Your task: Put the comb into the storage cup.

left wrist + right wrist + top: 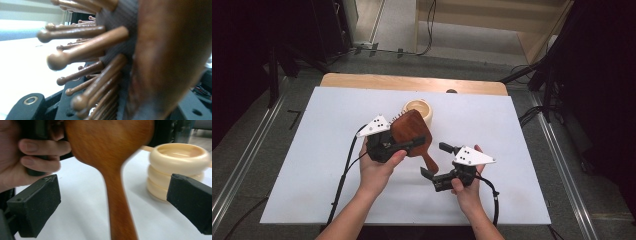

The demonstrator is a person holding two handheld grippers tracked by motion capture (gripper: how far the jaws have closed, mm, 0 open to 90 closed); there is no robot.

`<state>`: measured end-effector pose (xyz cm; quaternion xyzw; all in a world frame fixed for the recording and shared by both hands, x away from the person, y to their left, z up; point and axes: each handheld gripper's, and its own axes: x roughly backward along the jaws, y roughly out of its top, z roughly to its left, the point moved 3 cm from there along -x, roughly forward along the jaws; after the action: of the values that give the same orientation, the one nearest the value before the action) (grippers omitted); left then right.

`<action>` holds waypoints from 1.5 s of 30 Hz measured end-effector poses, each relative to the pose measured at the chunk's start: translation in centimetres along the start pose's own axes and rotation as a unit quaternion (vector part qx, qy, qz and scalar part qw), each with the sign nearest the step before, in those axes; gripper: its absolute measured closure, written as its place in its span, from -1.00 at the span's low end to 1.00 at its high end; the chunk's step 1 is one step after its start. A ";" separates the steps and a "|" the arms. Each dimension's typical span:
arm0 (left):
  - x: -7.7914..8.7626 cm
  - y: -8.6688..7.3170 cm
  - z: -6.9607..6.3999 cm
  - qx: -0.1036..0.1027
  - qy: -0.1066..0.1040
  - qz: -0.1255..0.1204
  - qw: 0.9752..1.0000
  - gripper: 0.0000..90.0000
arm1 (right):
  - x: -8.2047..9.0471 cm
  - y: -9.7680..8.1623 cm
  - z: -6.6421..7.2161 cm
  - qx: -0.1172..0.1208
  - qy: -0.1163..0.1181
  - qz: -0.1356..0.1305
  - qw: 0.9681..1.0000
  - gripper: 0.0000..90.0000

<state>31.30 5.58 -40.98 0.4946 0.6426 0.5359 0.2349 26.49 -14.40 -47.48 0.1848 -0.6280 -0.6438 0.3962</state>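
white sheeting covers the table (312, 150), with a strip of bare wood at its far edge and grey floor and cables beyond, and from where i stand the business is all at the middle. the left gripper (409, 145) is clamped on the head of a wooden paddle hairbrush (409, 131), held off the table with its smooth back up and towards the person and its handle slanting down to the right; in the left gripper view the round-tipped pins (82, 53) stick out sideways over the lower jaw. the right gripper (436, 160) is spread wide and holds nothing, its jaws either side of the handle (120, 205) but clear of it. my worry is the grip: a jaw bearing on pins and a soft cushion is a poor seat, so the brush might twist or slip out if the right gripper closes on the handle and pulls before both are steady. the handle also looks smooth and narrow, so an off-centre pinch might let it slide. the cream ringed cup (418, 111) stands just behind the brush head, and a careless swing could knock it. i cannot make out exactly where the left jaws meet the brush, since the head hides them, and the handle's end is cut off in the right gripper view
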 end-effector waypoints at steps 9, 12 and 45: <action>0.5 0.5 0.6 0.000 0.007 -0.002 1.000 0.29 | 2.1 -1.1 -1.7 0.013 -0.045 -0.013 0.999 -1.00; 0.7 0.7 0.7 -0.003 0.011 -0.003 1.000 0.29 | 2.8 -1.4 -2.3 0.012 -0.059 -0.015 0.998 -1.00; 1.7 2.8 2.4 -0.010 0.033 -0.017 0.999 0.29 | 9.2 -4.5 -6.0 0.002 -0.109 -0.020 0.994 -1.00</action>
<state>33.67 8.03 -38.79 0.4632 0.6529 0.5543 0.2279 23.91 -25.67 -50.23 0.1272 -0.6648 -0.6666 0.3123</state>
